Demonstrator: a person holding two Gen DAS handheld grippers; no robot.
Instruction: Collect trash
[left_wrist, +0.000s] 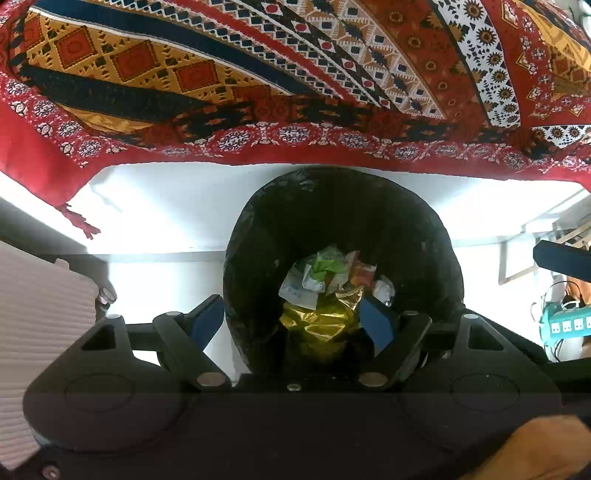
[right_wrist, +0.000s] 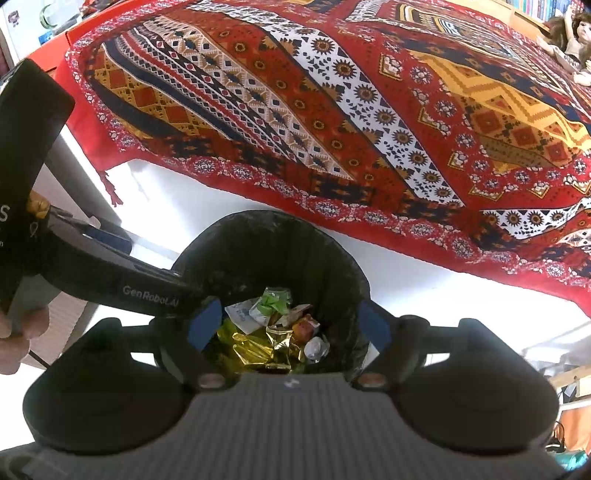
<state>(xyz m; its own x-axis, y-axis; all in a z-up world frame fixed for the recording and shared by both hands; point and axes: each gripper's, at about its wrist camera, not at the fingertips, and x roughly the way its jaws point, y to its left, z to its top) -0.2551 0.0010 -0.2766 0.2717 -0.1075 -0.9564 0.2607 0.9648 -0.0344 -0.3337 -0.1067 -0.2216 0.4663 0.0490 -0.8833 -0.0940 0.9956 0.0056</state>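
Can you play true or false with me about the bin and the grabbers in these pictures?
1. The black bin has rubbish in it. True.
2. A shiny gold wrapper lies among the rubbish. True.
3. The right gripper is squeezing a wrapper. False: its jaws are spread wide, holding nothing.
4. The patterned cloth is plain blue. False: it is mostly red, with many colours.
5. The left gripper is open above the bin. True.
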